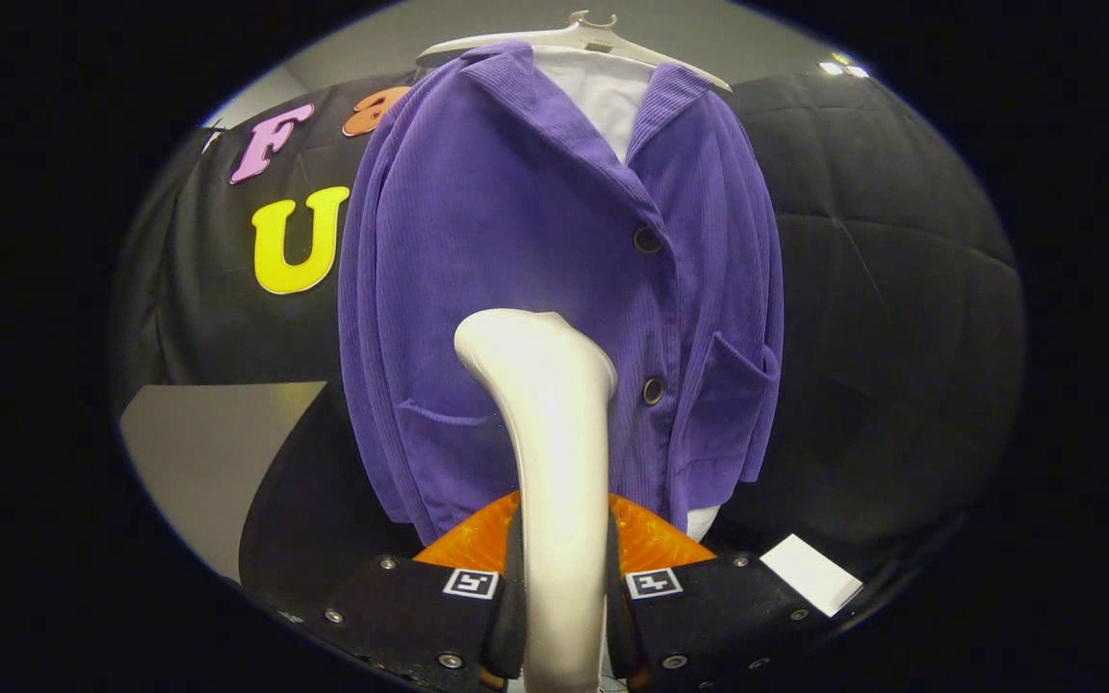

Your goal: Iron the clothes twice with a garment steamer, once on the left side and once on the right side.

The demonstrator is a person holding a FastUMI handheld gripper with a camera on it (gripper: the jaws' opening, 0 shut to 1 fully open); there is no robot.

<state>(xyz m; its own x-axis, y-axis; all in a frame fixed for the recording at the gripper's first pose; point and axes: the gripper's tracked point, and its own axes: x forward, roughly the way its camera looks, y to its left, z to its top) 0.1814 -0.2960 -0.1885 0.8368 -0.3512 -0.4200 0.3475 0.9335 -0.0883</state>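
A purple corduroy jacket (516, 269) hangs on a pale hanger (583, 34) over a white shirt (603, 91), straight ahead of me. My gripper (562, 597) is shut on the handle of a white garment steamer (554, 433), both fingers pressing its sides. The steamer rises between the fingers, and its head (526, 351) sits in front of the jacket's lower middle, left of the bottom button (652, 390). Whether the head touches the cloth I cannot tell. An orange part (651, 539) shows behind the handle, just above the fingers.
Black padded cloth (882, 289) forms the booth wall behind and to both sides of the jacket. A grey floor patch (198, 452) lies at the lower left. A small white card (812, 574) rests beside the right finger.
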